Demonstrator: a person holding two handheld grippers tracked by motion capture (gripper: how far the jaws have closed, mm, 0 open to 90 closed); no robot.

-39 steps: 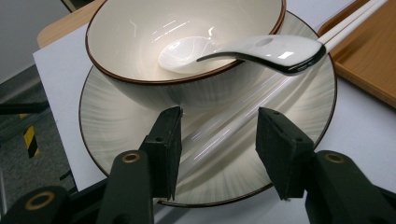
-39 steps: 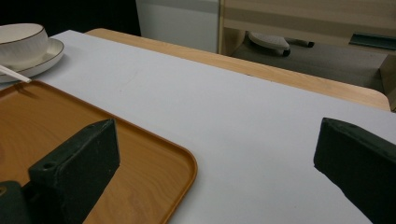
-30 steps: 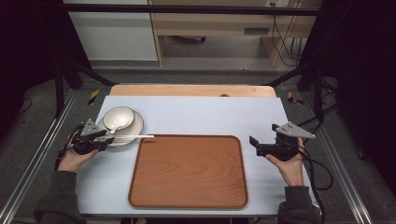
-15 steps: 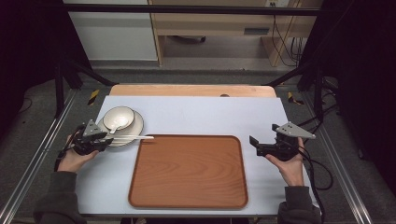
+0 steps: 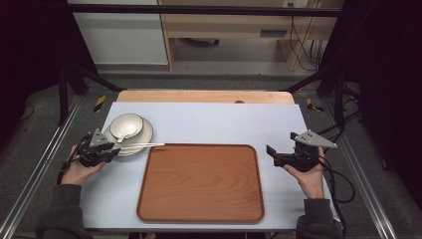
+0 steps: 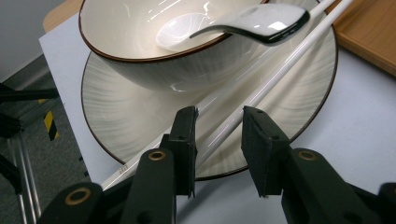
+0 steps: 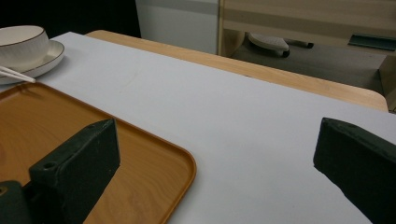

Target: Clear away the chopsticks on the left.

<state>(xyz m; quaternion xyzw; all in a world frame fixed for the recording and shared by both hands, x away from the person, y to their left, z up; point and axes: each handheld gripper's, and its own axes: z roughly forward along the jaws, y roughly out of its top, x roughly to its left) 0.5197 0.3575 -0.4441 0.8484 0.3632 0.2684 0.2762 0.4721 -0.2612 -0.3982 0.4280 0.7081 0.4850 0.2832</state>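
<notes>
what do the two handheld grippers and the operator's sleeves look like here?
Both are black two-jaw units. The left gripper and right gripper each carry a grey three-cornered plate on top and trail a black cable. The left gripper view shows flat rectangular pads and brass-coloured pivot rings. Sleeves are dark grey-green.

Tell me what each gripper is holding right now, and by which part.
Nothing is held. The left gripper has its jaws open around the near ends of the white chopsticks lying on the plate, not yet closed. The right gripper is wide open over the table.
</notes>
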